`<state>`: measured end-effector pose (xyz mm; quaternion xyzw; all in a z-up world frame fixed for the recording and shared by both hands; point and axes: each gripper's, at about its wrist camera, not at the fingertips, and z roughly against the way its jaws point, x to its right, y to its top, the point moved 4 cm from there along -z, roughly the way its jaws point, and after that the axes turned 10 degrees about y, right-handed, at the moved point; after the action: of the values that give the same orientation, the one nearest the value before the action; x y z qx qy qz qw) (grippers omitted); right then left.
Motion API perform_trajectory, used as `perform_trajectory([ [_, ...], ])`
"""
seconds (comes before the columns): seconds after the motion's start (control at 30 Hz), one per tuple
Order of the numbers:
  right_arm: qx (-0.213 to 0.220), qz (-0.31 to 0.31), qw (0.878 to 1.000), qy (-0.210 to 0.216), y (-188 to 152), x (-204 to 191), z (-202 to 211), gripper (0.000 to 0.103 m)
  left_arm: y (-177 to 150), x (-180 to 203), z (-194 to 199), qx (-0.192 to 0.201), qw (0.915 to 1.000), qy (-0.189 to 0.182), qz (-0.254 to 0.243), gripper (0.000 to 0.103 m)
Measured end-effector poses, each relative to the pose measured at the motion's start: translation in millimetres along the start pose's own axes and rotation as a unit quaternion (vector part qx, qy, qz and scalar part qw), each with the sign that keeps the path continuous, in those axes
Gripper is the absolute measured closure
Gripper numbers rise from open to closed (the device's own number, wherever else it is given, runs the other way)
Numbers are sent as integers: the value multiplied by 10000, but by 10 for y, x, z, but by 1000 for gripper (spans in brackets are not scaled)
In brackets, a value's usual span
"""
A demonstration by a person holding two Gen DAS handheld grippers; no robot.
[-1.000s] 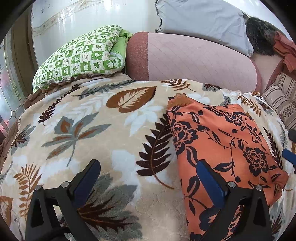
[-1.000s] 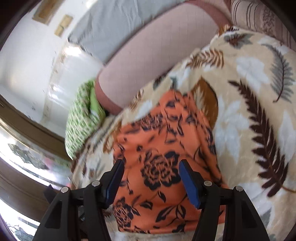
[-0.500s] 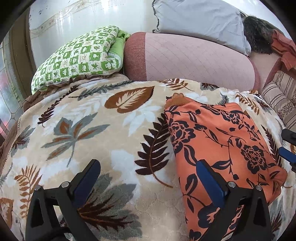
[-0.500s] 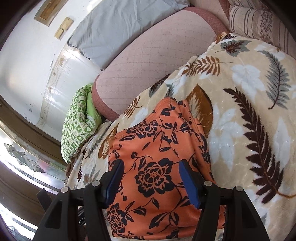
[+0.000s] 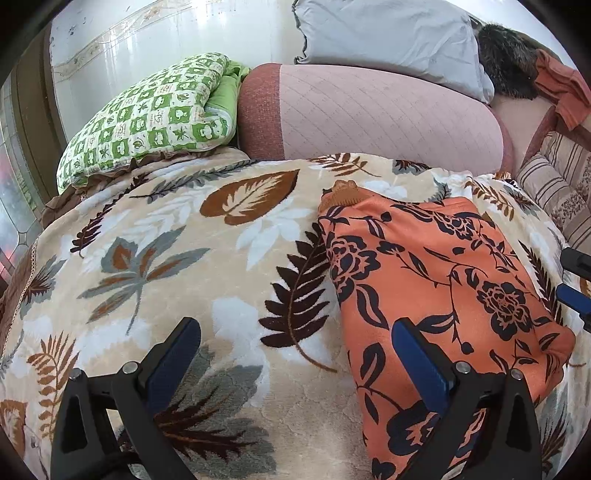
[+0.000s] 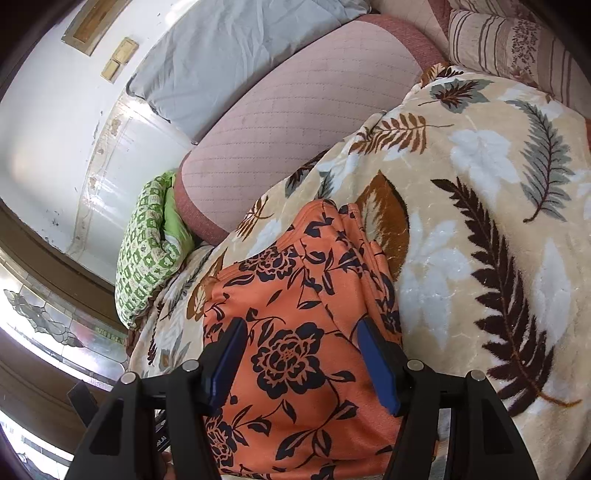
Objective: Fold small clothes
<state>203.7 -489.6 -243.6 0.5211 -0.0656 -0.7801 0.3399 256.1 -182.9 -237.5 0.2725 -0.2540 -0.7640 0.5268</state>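
White walls stand behind my bed's leafy blanket (image 5: 184,266), where the folded orange flowery cloth (image 5: 436,280) lies flat under my two wide-open, empty hand-held grippers (image 5: 295,350) (image 6: 299,354).

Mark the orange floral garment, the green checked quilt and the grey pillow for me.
orange floral garment (image 5: 436,280): left wrist view, middle of its top layer.
green checked quilt (image 5: 155,118): left wrist view, its patterned top face.
grey pillow (image 5: 388,33): left wrist view, centre of its front.
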Motion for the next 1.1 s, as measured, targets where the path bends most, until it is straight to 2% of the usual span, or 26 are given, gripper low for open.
perform_trajectory([
  [0.77,-99,-122,9999,-20,11,97,-11,37,-26,71,-25,8,9998,-40,-181,0],
  [1.1,-129,-195,9997,-11,29,148,-13,37,-49,138,-50,-61,9996,-166,-226,0],
])
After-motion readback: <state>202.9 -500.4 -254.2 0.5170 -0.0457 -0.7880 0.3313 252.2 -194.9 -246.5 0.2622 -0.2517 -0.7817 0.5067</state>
